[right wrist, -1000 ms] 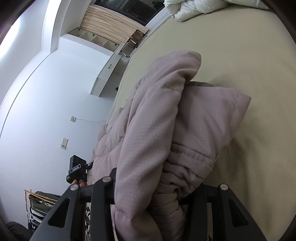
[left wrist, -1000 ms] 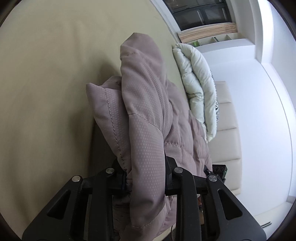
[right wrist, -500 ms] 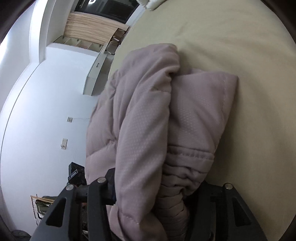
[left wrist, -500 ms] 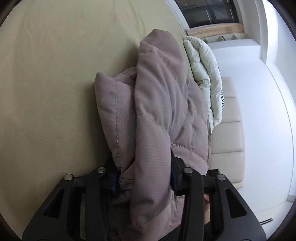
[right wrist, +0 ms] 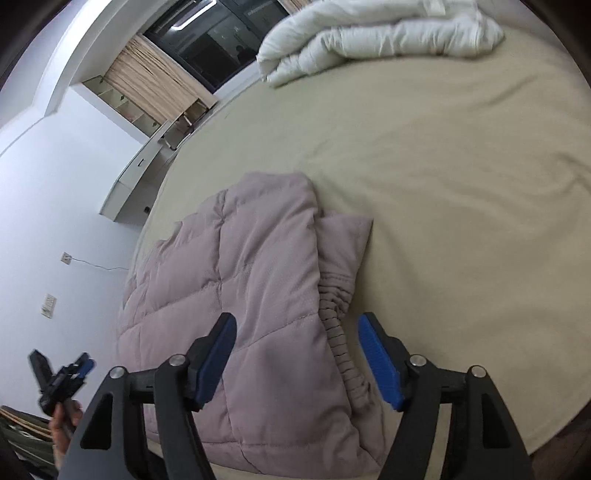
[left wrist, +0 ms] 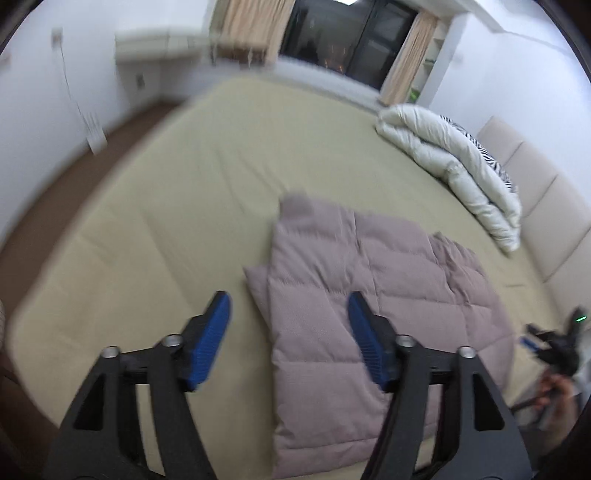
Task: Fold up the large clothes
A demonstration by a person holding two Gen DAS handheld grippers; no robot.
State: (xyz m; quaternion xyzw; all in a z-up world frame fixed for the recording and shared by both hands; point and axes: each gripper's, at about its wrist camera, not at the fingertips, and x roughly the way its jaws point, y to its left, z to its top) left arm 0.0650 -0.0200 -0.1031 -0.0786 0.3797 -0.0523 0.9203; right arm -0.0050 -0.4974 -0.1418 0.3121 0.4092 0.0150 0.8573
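Observation:
A mauve quilted puffer jacket (left wrist: pixel 373 299) lies folded flat on the beige bed (left wrist: pixel 184 206); it also shows in the right wrist view (right wrist: pixel 243 280), with a ribbed cuff (right wrist: pixel 343 347) along its right edge. My left gripper (left wrist: pixel 288 314) is open and empty, raised above the jacket's left edge. My right gripper (right wrist: pixel 297 334) is open and empty, raised above the jacket's right edge near the cuff. The other gripper shows at the frame edge in each view (left wrist: pixel 554 350) (right wrist: pixel 62 380).
A white duvet (left wrist: pixel 454 162) with a zebra-striped item lies at the far right of the bed, also in the right wrist view (right wrist: pixel 369 33). A padded headboard (left wrist: pixel 535 192) runs along the right. A window with curtains (left wrist: pixel 351 33) and a desk (right wrist: pixel 147 162) stand beyond the bed.
Both grippers have let go of the jacket, opened and pulled back upward. The jacket now lies flat and folded on the bed.

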